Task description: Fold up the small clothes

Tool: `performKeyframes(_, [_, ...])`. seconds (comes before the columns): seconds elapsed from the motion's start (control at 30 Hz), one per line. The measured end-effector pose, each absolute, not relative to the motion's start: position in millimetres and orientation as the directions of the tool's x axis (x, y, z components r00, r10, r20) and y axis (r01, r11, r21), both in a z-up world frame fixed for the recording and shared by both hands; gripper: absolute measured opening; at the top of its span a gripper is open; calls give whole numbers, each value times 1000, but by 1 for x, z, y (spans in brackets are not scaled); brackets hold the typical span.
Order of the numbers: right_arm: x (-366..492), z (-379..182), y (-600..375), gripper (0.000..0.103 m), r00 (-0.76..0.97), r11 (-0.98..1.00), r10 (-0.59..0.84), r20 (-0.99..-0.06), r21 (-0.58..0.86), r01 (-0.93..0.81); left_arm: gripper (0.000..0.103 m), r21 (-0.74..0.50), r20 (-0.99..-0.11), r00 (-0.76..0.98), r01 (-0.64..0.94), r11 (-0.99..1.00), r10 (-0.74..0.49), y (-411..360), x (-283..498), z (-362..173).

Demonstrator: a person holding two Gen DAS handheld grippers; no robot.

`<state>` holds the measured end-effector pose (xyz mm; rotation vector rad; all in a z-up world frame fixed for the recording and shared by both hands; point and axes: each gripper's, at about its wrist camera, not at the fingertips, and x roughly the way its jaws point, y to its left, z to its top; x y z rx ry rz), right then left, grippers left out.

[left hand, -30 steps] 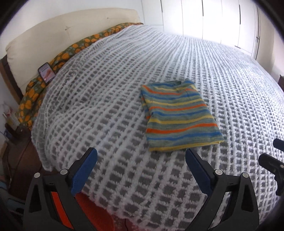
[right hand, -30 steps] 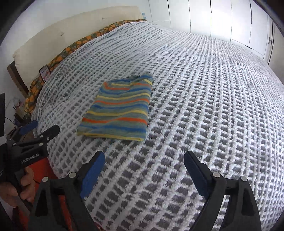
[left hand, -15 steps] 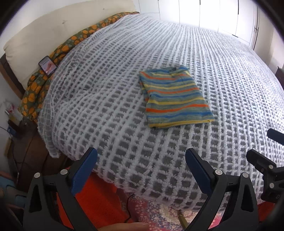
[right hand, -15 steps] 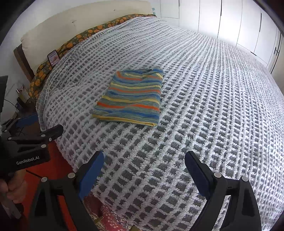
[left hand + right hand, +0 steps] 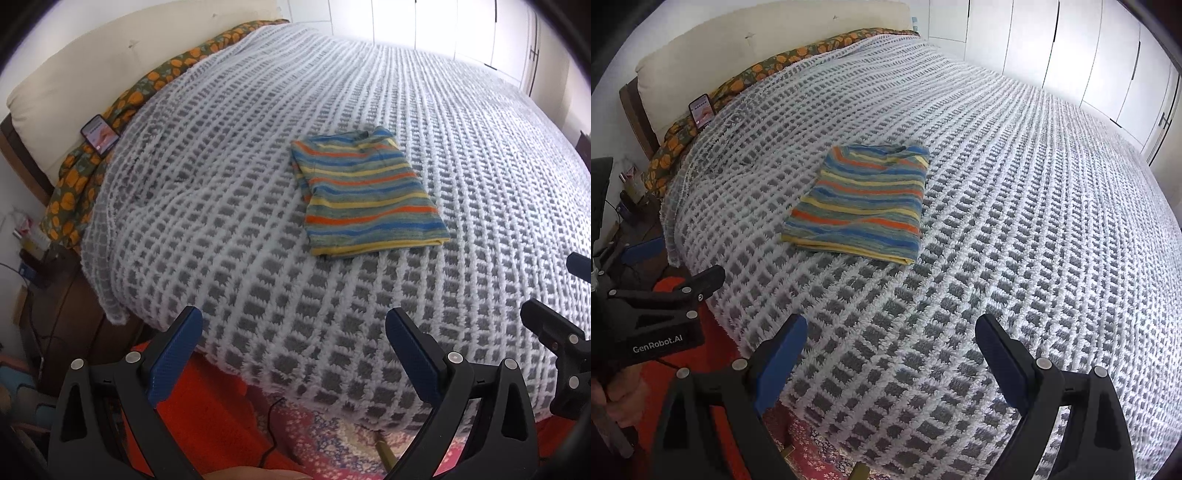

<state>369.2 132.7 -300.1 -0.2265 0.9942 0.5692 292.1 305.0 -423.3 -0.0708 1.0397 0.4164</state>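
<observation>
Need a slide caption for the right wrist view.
Folded striped shirt lies flat on the grey-and-white bedspread; right tongs open and empty above the bed's near edge.

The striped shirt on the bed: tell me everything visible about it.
The striped shirt is a small garment, apparently knit, with blue, orange, yellow and grey-green bands. It lies folded into a flat, tidy rectangle, neckline at the far end and yellow hem edge nearest the cameras, on the white-and-grey bedspread. Nothing but the bedspread touches it.

The small lit phone screen (image 5: 100,133) by the cream headboard is too small to read; frame edges cut the white wardrobe doors (image 5: 1071,48).
</observation>
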Motion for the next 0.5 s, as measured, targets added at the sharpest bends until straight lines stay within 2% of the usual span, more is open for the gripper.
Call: performKeyframes(0.5, [372, -306, 134, 92, 402, 834, 351, -845, 88, -544, 100, 132, -862, 419, -355, 925, 284, 308, 293, -432])
